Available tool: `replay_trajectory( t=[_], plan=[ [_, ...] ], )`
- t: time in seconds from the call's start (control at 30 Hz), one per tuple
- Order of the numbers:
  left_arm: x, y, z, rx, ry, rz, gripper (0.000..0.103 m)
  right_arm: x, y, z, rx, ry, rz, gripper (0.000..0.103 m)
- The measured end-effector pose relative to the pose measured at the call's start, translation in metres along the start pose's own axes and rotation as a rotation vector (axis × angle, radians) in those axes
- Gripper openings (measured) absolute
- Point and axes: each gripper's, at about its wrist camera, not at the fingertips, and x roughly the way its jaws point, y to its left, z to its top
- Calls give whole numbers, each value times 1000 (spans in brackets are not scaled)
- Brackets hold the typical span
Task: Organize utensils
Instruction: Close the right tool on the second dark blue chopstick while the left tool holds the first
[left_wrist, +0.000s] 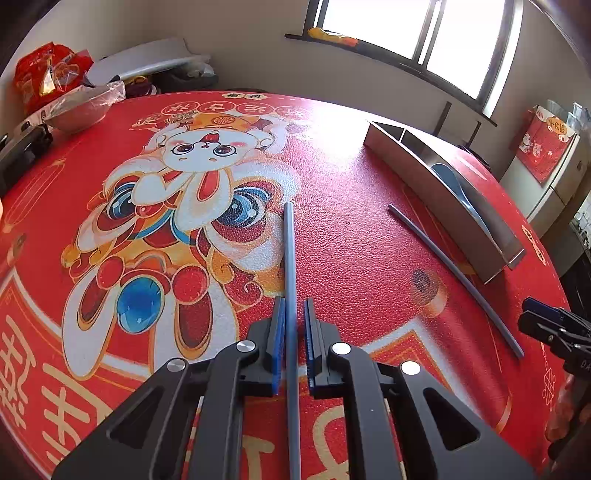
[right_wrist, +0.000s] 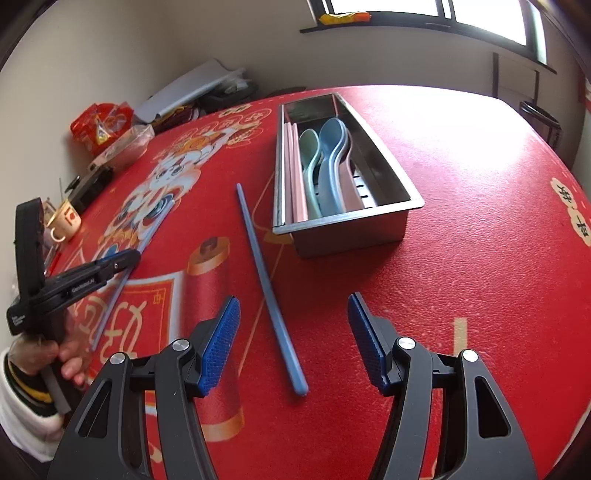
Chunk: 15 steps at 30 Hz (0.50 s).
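left gripper (left_wrist: 294, 325): closing narrow around a blue chopstick (left_wrist: 290, 266), probably for the tray (right_wrist: 369, 221)
right gripper (right_wrist: 293, 332): hanging wide open, empty, over the other chopstick (right_wrist: 266, 273)

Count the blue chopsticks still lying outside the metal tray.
2. One blue chopstick lies between the left gripper fingers, on the red mat over the rabbit print. The other chopstick lies beside the metal tray, ahead of the open right gripper.

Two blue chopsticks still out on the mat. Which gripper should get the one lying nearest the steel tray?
Right. The right gripper is open and empty, with that blue chopstick lying just ahead between its fingers, beside the steel tray. The left gripper already straddles the other chopstick.
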Motion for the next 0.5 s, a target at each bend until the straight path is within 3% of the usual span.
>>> replay_trajectory(
  t=[0.1, 0.17, 0.23, 0.4, 0.5],
  plan=[
    [0, 1, 0, -4, 0, -5, 9, 12, 7, 3, -21, 32, -4, 57],
    [0, 1, 0, -5, 0, -7, 11, 20, 14, 6, -37, 57, -13, 47],
    [0, 2, 0, -5, 0, -9, 11, 26, 21, 8, -56, 66, -21, 45],
    [0, 2, -1, 3, -1, -4, 11, 39, 42, 14, -113, 84, -28, 23],
    [0, 2, -1, -3, -1, -12, 11, 47, 59, 17, -188, 83, -44, 17]
  ],
)
